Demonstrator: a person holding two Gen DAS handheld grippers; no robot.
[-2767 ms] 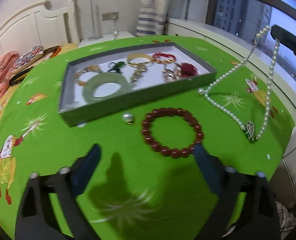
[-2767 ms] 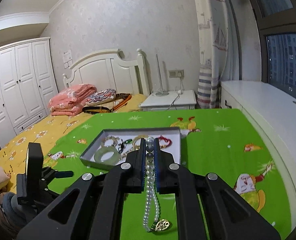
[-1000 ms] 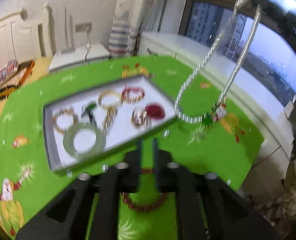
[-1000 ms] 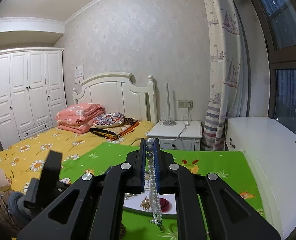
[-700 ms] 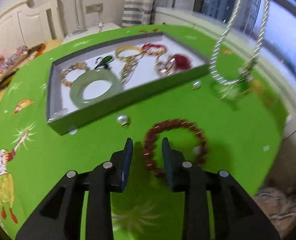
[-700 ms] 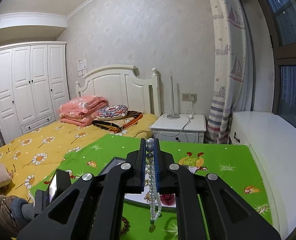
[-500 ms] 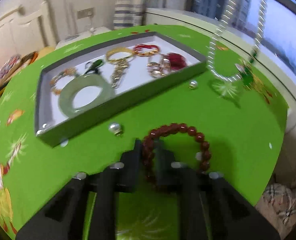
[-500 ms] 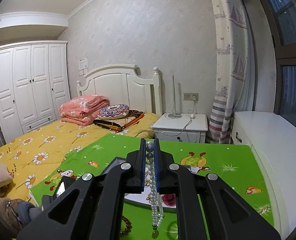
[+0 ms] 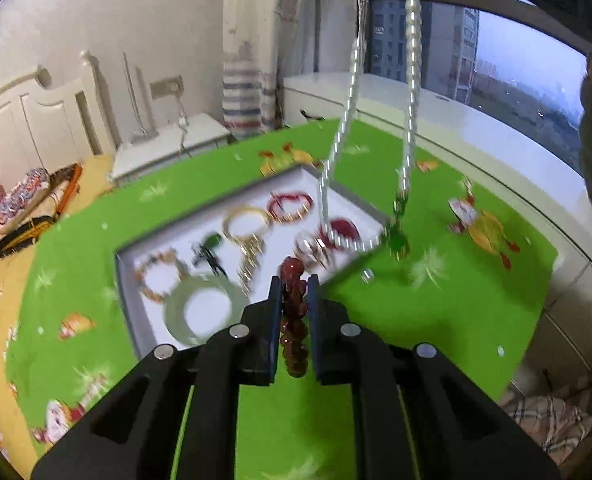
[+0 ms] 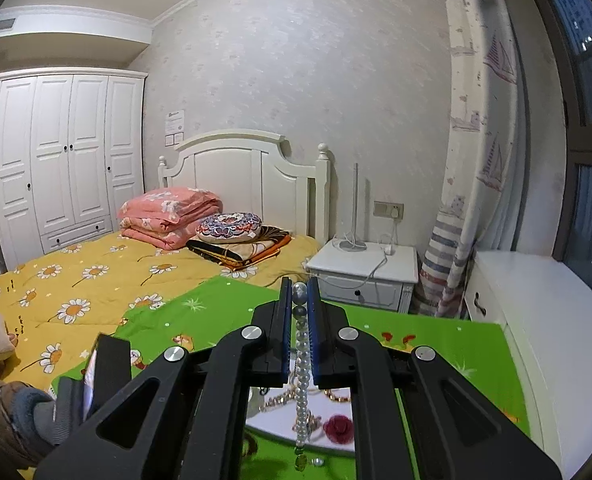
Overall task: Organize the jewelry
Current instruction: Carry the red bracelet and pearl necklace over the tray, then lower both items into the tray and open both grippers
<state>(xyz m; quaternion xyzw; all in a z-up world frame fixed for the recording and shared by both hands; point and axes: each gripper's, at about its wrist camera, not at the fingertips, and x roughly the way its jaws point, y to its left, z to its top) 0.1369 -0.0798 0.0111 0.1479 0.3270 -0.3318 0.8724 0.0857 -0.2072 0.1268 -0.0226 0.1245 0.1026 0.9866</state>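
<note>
My left gripper [image 9: 293,282] is shut on a dark red bead bracelet [image 9: 293,316], held above the green table. A grey tray [image 9: 130,276] with a white floor lies beyond it and holds a pale green bangle [image 9: 200,306], gold and red bracelets and a red flower piece. My right gripper [image 10: 299,285] is shut on a white pearl necklace [image 10: 303,380], held high. The necklace hangs over the tray's right end, and its loop and green pendant [image 9: 398,240] show in the left wrist view. The tray [image 10: 336,400] shows below the right gripper.
The table wears a green cartoon cloth [image 9: 436,312]. Small silver beads [image 9: 367,275] lie on it by the tray. A bed [image 10: 96,276], a white nightstand [image 10: 364,272] and a white window bench [image 10: 556,320] surround the table. The left hand's sleeve [image 10: 12,412] shows low left.
My left gripper closed on the red bracelet and lifted it off the cloth. My right gripper rose with the pearl necklace and carried it over the tray's right end.
</note>
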